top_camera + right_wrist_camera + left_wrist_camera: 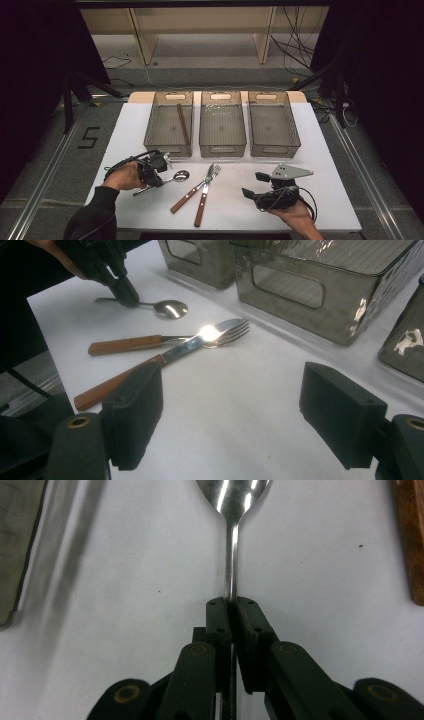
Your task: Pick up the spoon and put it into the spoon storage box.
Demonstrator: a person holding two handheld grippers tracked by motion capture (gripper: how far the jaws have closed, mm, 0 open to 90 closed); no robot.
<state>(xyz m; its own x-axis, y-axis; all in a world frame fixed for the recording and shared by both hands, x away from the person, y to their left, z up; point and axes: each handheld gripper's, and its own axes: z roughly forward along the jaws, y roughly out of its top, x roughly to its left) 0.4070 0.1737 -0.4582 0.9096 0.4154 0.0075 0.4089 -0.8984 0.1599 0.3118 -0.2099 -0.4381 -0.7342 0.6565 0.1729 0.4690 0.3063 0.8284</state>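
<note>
Hidden under the left gripper (156, 170): the middle of the shiny steel spoon's (176, 176) thin handle, pinched flat between the black pads; handle tail poking out behind the tool toward the table's near edge in the high view, lost below the pads in the left gripper view, bowl cut off at that frame's top edge; spoon lying on the white tabletop (235, 200), bowl just ahead of the jaw tips, jaws clamped tight on the stem with no gap to spare.

Right gripper (253, 184), black with a grey three-cornered plate on top, resting low over the table well to the right of the spoon; blocky matte pads spread wide, bare tabletop between them, nothing gripped.

Between the two tools: a steel knife with a reddish wooden handle (188, 196) and a steel fork with a matching wooden handle (205, 194), crossed over each other near the metal ends, glare on the metal blurring the crossing in the right gripper view.

Beyond the left gripper: three translucent grey plastic bins with slot handles (222, 125), side by side; a brown stick-shaped item (183, 123) slanting in the leftmost one, too dim to identify.
</note>
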